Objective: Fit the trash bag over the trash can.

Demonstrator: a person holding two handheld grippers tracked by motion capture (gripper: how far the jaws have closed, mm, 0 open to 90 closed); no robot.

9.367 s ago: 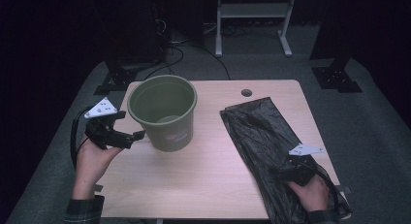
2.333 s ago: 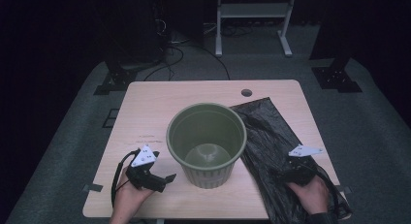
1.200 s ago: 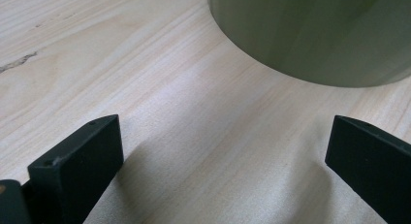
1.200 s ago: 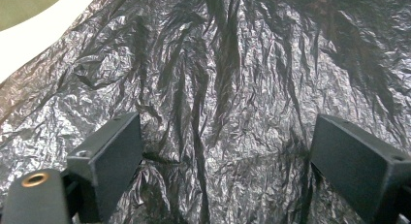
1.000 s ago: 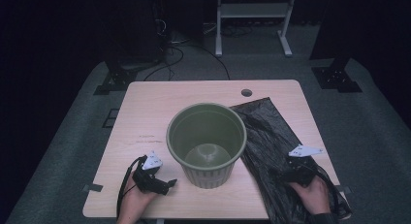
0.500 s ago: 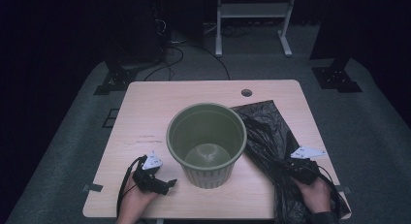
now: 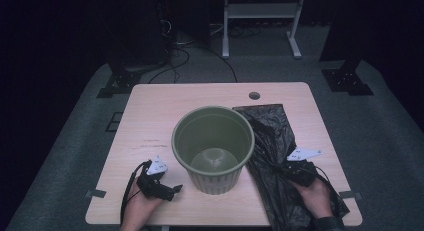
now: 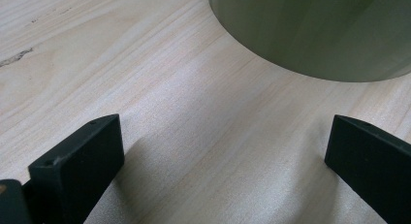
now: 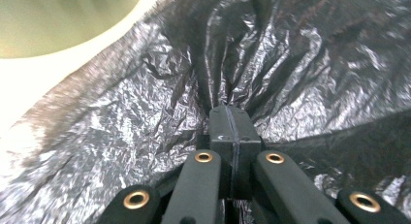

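An empty olive-green bucket (image 7: 215, 178) stands upright in the middle of the wooden table (image 7: 160, 116). A crumpled black plastic bag (image 7: 272, 136) lies to its right, its left edge against the bucket. My right gripper (image 7: 281, 166) is shut on a fold of the bag. In the right gripper view the closed jaws (image 9: 230, 115) pinch the bag (image 9: 291, 54), whose creases fan out from the grip, and the bucket (image 9: 58, 15) sits at the upper left. My left gripper (image 7: 175, 190) rests open on the table by the bucket's left base. Nothing lies between its fingers (image 8: 223, 151) in the left gripper view, with the bucket wall (image 8: 315, 30) just beyond.
A round cable hole (image 7: 254, 95) sits near the table's far edge. A white stand (image 7: 260, 11) and cables are on the dark floor behind. Bare wood stretches left of and behind the bucket.
My right gripper has shut on the bag and drawn it a little toward the bucket, bunching the plastic. The left gripper and the bucket have stayed put.
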